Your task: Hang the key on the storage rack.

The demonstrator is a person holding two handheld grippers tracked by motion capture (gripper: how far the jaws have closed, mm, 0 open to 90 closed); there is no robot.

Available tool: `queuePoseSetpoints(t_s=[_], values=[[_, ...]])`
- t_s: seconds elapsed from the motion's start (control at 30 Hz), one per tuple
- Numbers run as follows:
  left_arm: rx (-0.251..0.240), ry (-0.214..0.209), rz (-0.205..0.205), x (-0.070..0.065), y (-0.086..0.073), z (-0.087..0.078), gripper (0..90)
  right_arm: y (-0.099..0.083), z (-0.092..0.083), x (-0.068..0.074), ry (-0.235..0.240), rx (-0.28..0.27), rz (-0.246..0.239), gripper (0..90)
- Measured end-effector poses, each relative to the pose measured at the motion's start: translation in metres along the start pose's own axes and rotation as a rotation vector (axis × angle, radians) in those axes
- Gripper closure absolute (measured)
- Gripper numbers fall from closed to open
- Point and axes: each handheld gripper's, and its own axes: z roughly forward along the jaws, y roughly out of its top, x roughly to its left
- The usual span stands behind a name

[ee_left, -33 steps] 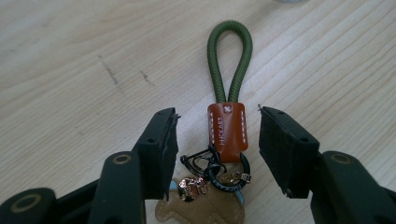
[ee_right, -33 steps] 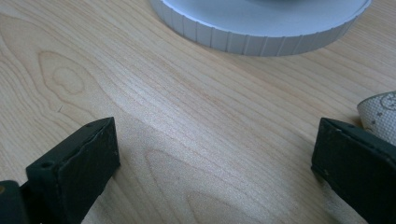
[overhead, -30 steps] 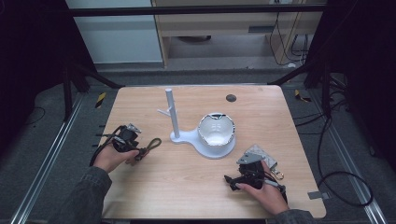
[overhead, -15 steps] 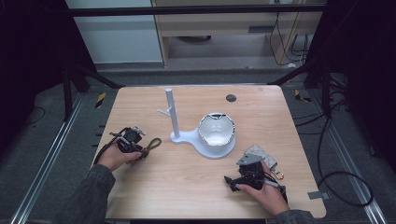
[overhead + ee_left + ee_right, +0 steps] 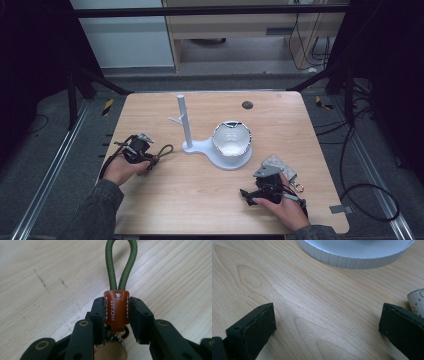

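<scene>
Leather tab point(image 5: 116, 310) between left gripper point(image 5: 116, 315) jaws.

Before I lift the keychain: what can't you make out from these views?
- Keys under the leather tab: left gripper view, hidden behind the tab and the left gripper.
- Grey pouch: right gripper view, cut off by the edge.
- Green cord loop: top cropped.

- The left gripper point(image 5: 116, 315) has just been closing its jaws, and they now clamp the brown leather tab point(image 5: 116, 311) of the green cord loop point(image 5: 121, 263) between them
- The left hand point(image 5: 124, 167) has edged slightly along the surface
</scene>
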Motion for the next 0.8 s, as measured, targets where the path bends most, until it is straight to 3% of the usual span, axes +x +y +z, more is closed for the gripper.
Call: queuePoseSetpoints(t_s=[0.07, 0.17, 0.2, 0.23, 0.33, 0.37, 0.53, 0.8], values=[[-0.072, 0.004, -0.002, -0.006, -0.005, -0.012, 65.7, 0.0, 0.0, 0.0, -0.001, -0.001, -0.001, 0.8], [-0.106, 0.007, -0.005, -0.011, -0.009, -0.019, 65.8, 0.0, 0.0, 0.0, -0.001, -0.001, 0.0, 0.8], [-0.15, 0.007, -0.011, -0.016, -0.013, -0.025, 65.8, 0.0, 0.0, 0.0, -0.001, -0.002, -0.002, 0.8], [-0.15, 0.007, -0.011, -0.016, -0.013, -0.025, 65.8, 0.0, 0.0, 0.0, -0.001, -0.002, -0.002, 0.8], [-0.222, 0.008, -0.004, -0.027, -0.02, -0.039, 65.8, 0.0, 0.0, 0.0, -0.001, -0.001, -0.002, 0.8], [-0.222, 0.008, -0.004, -0.027, -0.02, -0.039, 65.8, 0.0, 0.0, 0.0, -0.001, -0.001, -0.002, 0.8], [-0.313, 0.012, 0.013, -0.043, -0.02, -0.057, 65.8, 0.0, 0.0, 0.0, -0.002, -0.002, -0.001, 0.8], [-0.385, 0.024, 0.032, -0.055, -0.011, -0.068, 65.8, 0.0, 0.0, 0.001, -0.002, -0.001, 0.0, 0.8]])
